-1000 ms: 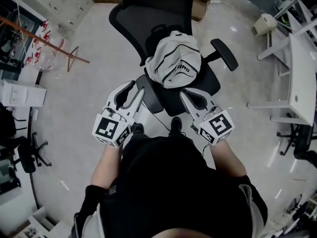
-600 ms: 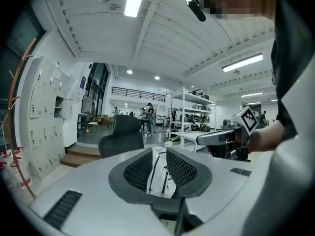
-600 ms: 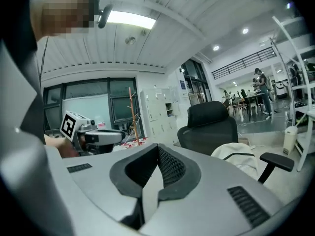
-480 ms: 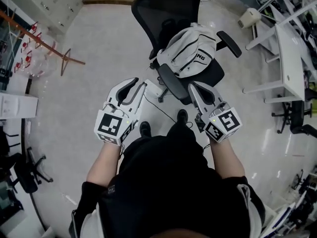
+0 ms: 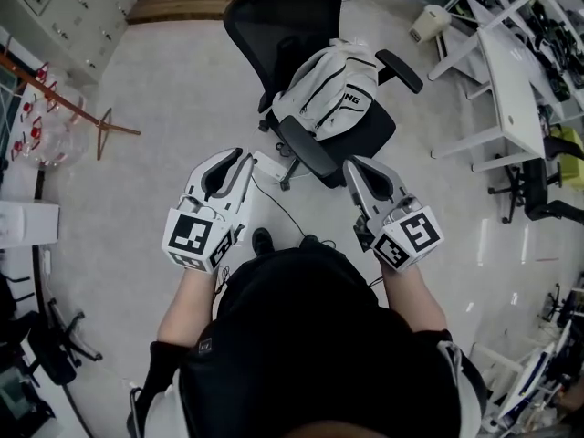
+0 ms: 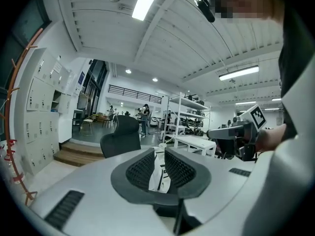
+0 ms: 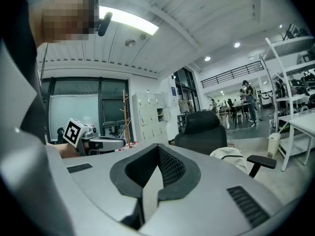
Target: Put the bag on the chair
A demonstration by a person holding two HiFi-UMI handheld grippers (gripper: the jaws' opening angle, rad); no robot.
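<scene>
Okay, left claw [image 5: 244, 156] is empty, its jaws just been closing to a slim gap. Right claw [image 5: 351, 164] is fully closed and empty too. Likely released: the bag [image 5: 328, 94] sits ahead of both on the chair [image 5: 363, 140] seat, propped against the backrest, well apart.

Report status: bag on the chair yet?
Done: the bag sits on the chair, on its seat. In hand: nothing. The left hand-held gripper has just been closing its jaws to a narrow gap, with nothing between them. The right hand-held gripper is shut and empty. Both are clear of the chair. Left to do: nothing visible.
</scene>
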